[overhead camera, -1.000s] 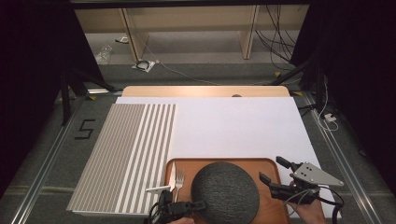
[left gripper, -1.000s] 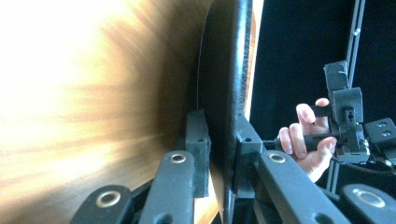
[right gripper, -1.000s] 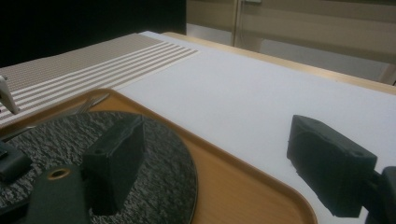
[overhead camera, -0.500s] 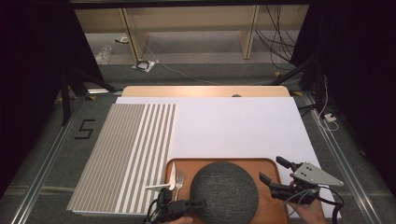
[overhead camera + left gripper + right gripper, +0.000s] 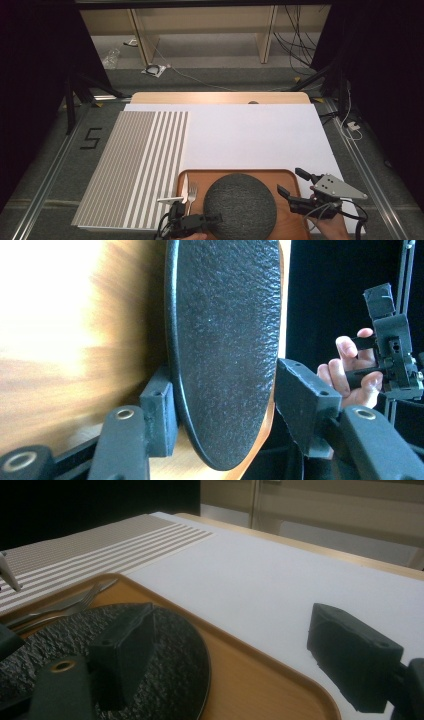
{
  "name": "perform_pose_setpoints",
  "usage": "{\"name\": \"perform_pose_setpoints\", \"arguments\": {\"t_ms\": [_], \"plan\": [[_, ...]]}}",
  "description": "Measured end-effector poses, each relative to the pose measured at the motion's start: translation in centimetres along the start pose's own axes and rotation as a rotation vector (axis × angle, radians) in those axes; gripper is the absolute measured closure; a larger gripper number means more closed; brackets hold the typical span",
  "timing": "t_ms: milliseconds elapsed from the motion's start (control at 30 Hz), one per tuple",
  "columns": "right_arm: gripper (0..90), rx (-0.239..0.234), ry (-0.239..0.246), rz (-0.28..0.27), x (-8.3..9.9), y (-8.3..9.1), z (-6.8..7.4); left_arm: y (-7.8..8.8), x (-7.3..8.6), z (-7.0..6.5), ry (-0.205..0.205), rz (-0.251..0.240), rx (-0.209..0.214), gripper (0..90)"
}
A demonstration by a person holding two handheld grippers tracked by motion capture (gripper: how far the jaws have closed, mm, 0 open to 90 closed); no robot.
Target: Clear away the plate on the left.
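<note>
A dark, rough round plate (image 5: 240, 205) lies on a wooden tray (image 5: 235, 171) at the table's near edge. My left gripper (image 5: 197, 216) is at the plate's near-left rim. In the left gripper view the plate (image 5: 225, 340) stands edge-on between the jaws, which have just been opening. One pad (image 5: 157, 412) is beside the rim and the other pad (image 5: 305, 400) stands clear of it. My right gripper (image 5: 291, 181) hovers open over the tray's right end. In its own view, the right gripper (image 5: 235, 630) has one jaw above the plate (image 5: 180, 650) and holds nothing.
A fork (image 5: 192, 192) and a knife (image 5: 184, 187) lie on the tray left of the plate. A striped placemat (image 5: 135, 165) covers the table's left part and a white mat (image 5: 250, 135) the middle and right. A hand (image 5: 350, 375) holds the right gripper (image 5: 392, 355) beyond the plate.
Hardly anything differs in the high view: the left jaws look slightly wider apart at the plate's rim. Plate, tray and right gripper stay put.
</note>
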State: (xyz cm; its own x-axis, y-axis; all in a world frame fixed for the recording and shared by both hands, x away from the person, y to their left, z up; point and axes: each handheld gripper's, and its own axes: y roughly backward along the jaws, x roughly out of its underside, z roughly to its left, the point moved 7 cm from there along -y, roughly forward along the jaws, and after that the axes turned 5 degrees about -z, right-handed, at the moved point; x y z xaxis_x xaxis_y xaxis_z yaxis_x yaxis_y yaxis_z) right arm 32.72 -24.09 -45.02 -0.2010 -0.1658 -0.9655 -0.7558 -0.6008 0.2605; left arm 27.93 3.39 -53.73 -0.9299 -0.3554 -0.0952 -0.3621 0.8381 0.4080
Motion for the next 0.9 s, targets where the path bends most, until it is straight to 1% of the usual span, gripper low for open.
{"name": "perform_pose_setpoints", "arguments": {"t_ms": [167,233,267,367,433,500,533,600,733,867,900], "plan": [[20.5,-0.003,-0.001,0.002,0.0,0.0,0.0,0.2,-0.2,0.0,-0.004,-0.009,0.003,43.9],[20.6,-0.003,-0.002,0.002,0.0,0.0,0.1,0.2,-0.3,0.0,0.009,-0.003,0.012,43.1],[20.5,-0.004,-0.003,0.000,0.0,0.0,0.1,0.2,-0.3,0.1,0.002,-0.009,0.005,43.0],[20.6,-0.004,-0.003,0.001,0.0,0.0,0.1,0.4,-0.6,0.2,-0.008,-0.015,0.004,42.5],[20.5,-0.004,-0.001,0.002,0.0,0.0,0.0,0.6,-0.9,0.1,-0.025,-0.024,0.001,41.9],[20.5,-0.005,-0.004,-0.001,0.0,0.0,0.1,0.9,-1.2,0.0,-0.054,-0.033,-0.001,41.6],[20.5,-0.005,-0.004,-0.001,0.0,0.0,0.1,1.0,-1.5,-0.2,-0.078,-0.039,-0.006,41.2],[20.5,-0.006,-0.005,0.002,0.0,0.0,0.1,1.3,-1.9,-0.2,-0.095,-0.056,-0.014,40.0],[20.5,-0.006,-0.005,0.000,0.0,-0.1,0.1,1.8,-2.5,-0.2,-0.158,-0.082,-0.033,39.7],[20.5,-0.007,-0.005,0.002,0.0,0.0,0.1,2.2,-3.2,-0.3,-0.206,-0.106,-0.044,39.4],[20.6,-0.007,-0.007,0.002,0.0,0.0,0.1,2.3,-3.3,-0.4,-0.213,-0.111,-0.047,39.3]]}}
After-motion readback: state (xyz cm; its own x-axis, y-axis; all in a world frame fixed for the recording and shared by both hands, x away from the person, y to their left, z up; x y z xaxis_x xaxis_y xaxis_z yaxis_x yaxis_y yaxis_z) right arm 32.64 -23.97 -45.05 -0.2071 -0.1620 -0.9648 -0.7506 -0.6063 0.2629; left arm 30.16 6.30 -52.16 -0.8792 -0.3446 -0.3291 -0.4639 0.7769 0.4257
